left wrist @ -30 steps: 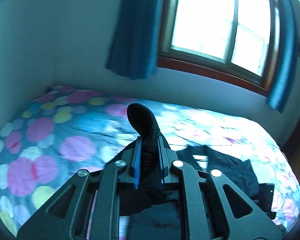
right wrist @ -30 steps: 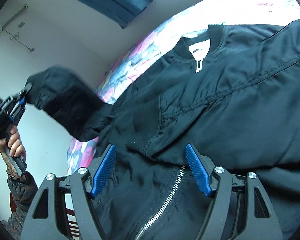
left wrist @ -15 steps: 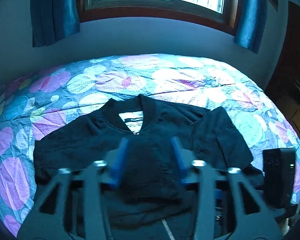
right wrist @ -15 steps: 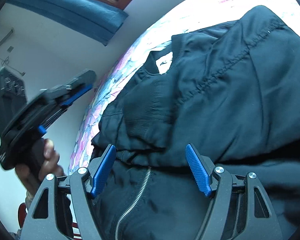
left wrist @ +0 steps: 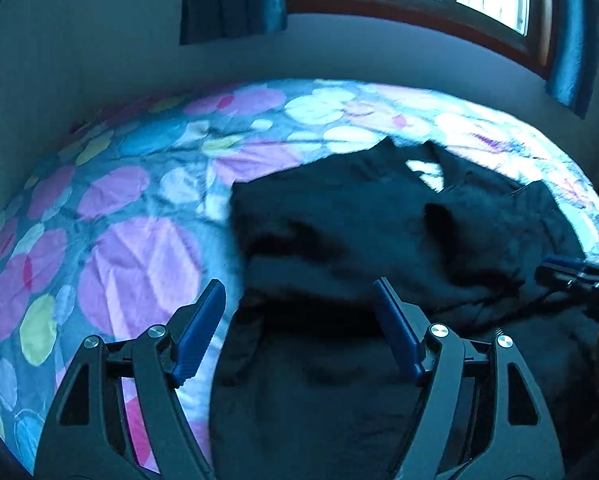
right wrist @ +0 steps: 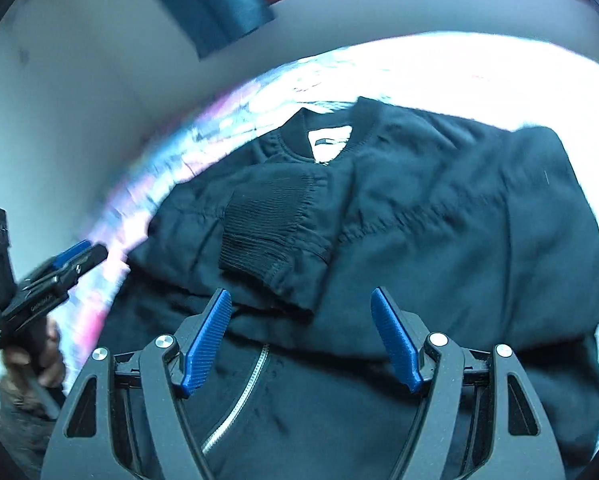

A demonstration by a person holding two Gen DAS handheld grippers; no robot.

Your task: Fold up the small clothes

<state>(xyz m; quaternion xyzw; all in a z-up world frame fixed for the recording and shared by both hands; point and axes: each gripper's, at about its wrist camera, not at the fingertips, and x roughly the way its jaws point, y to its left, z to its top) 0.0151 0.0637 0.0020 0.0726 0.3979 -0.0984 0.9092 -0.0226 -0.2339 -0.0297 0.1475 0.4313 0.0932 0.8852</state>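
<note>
With the left gripper [left wrist: 299, 332] just opened and the right gripper [right wrist: 301, 338] spread empty, the limp black bomber jacket [right wrist: 439, 220] looked best gripped at its ribbed cuff [right wrist: 267, 224].

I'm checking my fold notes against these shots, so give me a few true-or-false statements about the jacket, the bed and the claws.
1. The black jacket lies on the spotted bedspread. True.
2. The left claw grips a sleeve cuff. False: its jaws have just been opening, and nothing is between them.
3. A ribbed cuff lies folded across the jacket's chest. True.
4. The right claw is shut on the zipper. False: it stands open above the jacket.
5. The jacket's collar points toward the window wall. True.
</note>
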